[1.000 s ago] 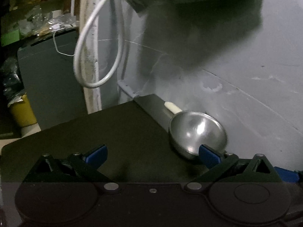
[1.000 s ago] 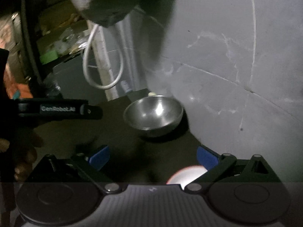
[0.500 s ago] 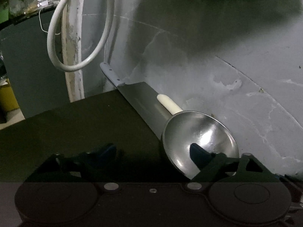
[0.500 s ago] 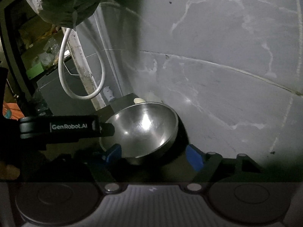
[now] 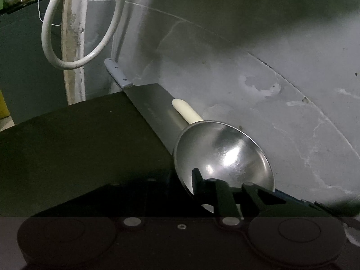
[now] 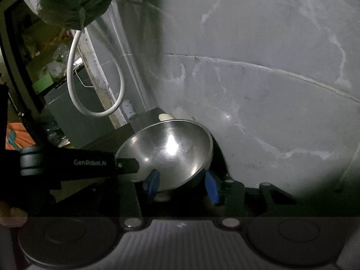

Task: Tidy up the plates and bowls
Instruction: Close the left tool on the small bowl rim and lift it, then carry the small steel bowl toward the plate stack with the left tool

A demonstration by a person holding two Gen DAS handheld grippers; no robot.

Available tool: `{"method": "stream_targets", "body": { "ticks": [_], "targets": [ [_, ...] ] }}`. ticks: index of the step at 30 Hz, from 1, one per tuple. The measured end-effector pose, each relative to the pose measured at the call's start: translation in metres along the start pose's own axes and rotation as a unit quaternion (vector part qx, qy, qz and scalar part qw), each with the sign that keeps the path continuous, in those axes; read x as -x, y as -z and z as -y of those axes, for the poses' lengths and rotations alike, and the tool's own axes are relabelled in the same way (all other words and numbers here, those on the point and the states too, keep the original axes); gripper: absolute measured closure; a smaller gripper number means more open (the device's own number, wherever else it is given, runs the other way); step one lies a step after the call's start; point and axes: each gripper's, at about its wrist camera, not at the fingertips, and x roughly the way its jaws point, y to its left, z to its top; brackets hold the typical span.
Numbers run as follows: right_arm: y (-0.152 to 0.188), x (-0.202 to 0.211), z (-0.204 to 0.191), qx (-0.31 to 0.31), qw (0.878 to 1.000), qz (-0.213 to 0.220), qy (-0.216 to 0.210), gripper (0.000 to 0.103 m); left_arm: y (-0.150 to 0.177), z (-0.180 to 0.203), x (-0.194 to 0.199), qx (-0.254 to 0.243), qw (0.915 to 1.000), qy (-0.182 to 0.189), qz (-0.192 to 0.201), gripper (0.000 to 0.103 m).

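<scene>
Our right gripper (image 6: 182, 184) reaches forward low, its two blue fingers (image 6: 211, 187) drawn in close with a narrow gap between them. Our left gripper (image 5: 195, 180) comes in from the left in the right wrist view, its dark fingers nearly together. In its own view only one dark finger (image 5: 196, 177) shows clearly.

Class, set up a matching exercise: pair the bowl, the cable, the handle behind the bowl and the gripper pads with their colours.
Things:
1. bowl
2. cable
3. handle
4. pads of the right gripper

Colours:
a. blue
b. cream
c. shiny silver
d. white

Pairs: 1-c, 2-d, 3-b, 4-a
</scene>
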Motion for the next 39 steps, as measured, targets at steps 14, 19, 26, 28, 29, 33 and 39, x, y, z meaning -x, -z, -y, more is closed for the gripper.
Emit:
{"method": "stream_targets", "body": {
  "ticks": [14,19,26,28,29,33,39],
  "targets": [
    [0.016,0.077,-0.008,0.025,0.996,0.052,-0.073,0.064,0.03,0.019,0.086,-0.039,0.996,-0.008,0.08,0.082],
    [0.028,0.118,-0.008,0.031,0.994,0.055,-0.084,0.064,0.051,0.037,0.126,-0.062,0.9933,-0.005,0.098,0.081],
    [0.05,0.177,-0.005,0.048,0.994,0.045,-0.092,0.064,0.092,0.059,0.173,-0.061,0.9945,0.01,0.084,0.08],
    [0.059,0.194,-0.003,0.053,0.993,0.035,-0.095,0.064,0.106,0.066,0.185,-0.065,0.995,0.013,0.075,0.079],
    [0.064,0.203,-0.002,0.054,0.993,0.028,-0.096,0.064,0.115,0.069,0.192,-0.066,0.9953,0.015,0.069,0.078],
    [0.085,0.236,0.003,0.056,0.993,-0.001,-0.107,0.064,0.146,0.077,0.218,-0.056,0.9971,0.02,0.049,0.078],
    [0.117,0.276,0.014,0.053,0.988,-0.056,-0.136,0.064,0.193,0.089,0.251,-0.038,0.9991,0.012,0.013,0.079]
  ]
}}
